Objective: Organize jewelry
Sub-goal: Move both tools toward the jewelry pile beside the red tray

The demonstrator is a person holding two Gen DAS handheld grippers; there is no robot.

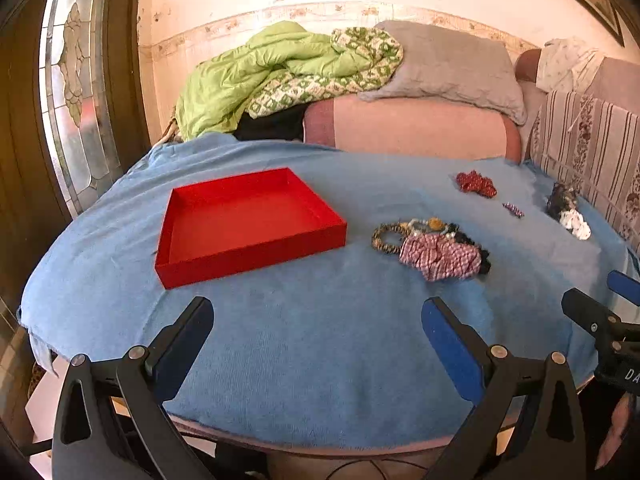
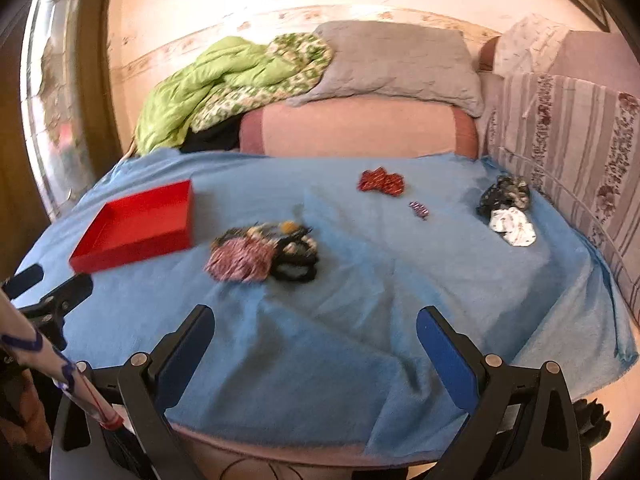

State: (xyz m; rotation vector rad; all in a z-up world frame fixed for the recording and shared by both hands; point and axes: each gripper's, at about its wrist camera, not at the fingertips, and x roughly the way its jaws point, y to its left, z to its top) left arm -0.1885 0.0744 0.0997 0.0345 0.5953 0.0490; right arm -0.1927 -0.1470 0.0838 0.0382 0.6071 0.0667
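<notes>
A: Status?

B: Jewelry pile point(image 1: 434, 246) sits mid-right in the left view, just right of the red tray point(image 1: 248, 222), not touching it. It's a pink checked scrunchie, a beaded ring and dark pieces knotted together.

A: Strays?

B: Red scrunchie point(image 1: 476, 184) upper right, a small clip point(image 1: 513, 209) below it, a black and white pair point(image 1: 568, 212) at the far right edge. All on the blue cloth point(image 1: 320, 340) over the table.

A: Claws?

B: My left claw point(image 1: 318, 322) and right claw point(image 2: 316, 330) are both spread wide, holding nothing, at the near edge.

A: Risks?

B: Tangled pile: grab one piece and the rest probably drags along. Loose cloth could bunch and shift the tray.
</notes>
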